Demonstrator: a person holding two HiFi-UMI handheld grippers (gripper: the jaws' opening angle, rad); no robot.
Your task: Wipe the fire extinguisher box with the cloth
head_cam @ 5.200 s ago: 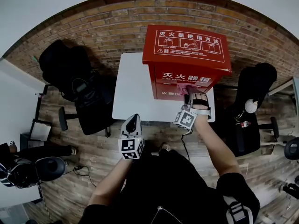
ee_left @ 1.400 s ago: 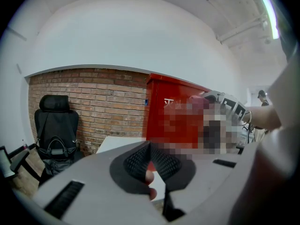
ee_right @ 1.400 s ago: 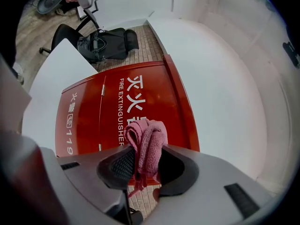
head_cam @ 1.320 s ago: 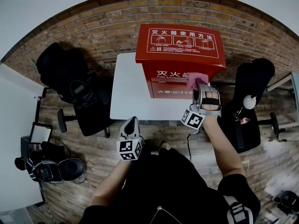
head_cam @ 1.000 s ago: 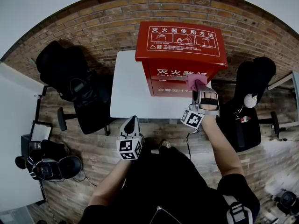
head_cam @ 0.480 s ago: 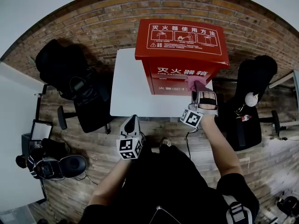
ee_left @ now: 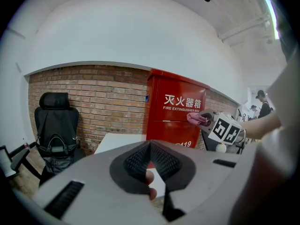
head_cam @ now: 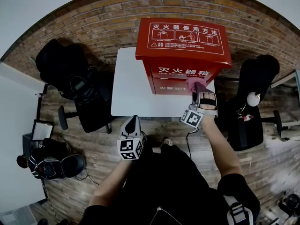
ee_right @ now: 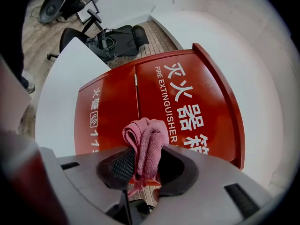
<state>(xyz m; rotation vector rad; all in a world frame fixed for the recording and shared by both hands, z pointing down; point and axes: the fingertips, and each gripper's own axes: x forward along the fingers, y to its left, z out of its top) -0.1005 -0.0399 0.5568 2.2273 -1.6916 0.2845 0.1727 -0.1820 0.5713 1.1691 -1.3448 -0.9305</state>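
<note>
The red fire extinguisher box (head_cam: 183,46) stands on a small white table (head_cam: 129,88) against the brick wall. My right gripper (head_cam: 198,89) is shut on a bunched pink cloth (head_cam: 193,82), which it holds at the right side of the box's front face, just below the white lettering. In the right gripper view the cloth (ee_right: 146,142) sticks up between the jaws of that gripper (ee_right: 143,165), right before the red door (ee_right: 187,102). My left gripper (head_cam: 133,122) hangs shut and holds nothing, short of the table's front edge. The left gripper view shows this gripper (ee_left: 151,146), the box (ee_left: 176,111) and the cloth (ee_left: 197,118).
A black office chair (head_cam: 77,86) with a bag on it stands left of the table, and another black chair (head_cam: 253,95) stands to its right. The brick wall (head_cam: 93,22) runs behind the box. Dark gear (head_cam: 47,165) lies on the wooden floor at the lower left.
The right gripper has drawn the cloth from the lettering's right end down the box's front face. The left gripper has stayed in place.
</note>
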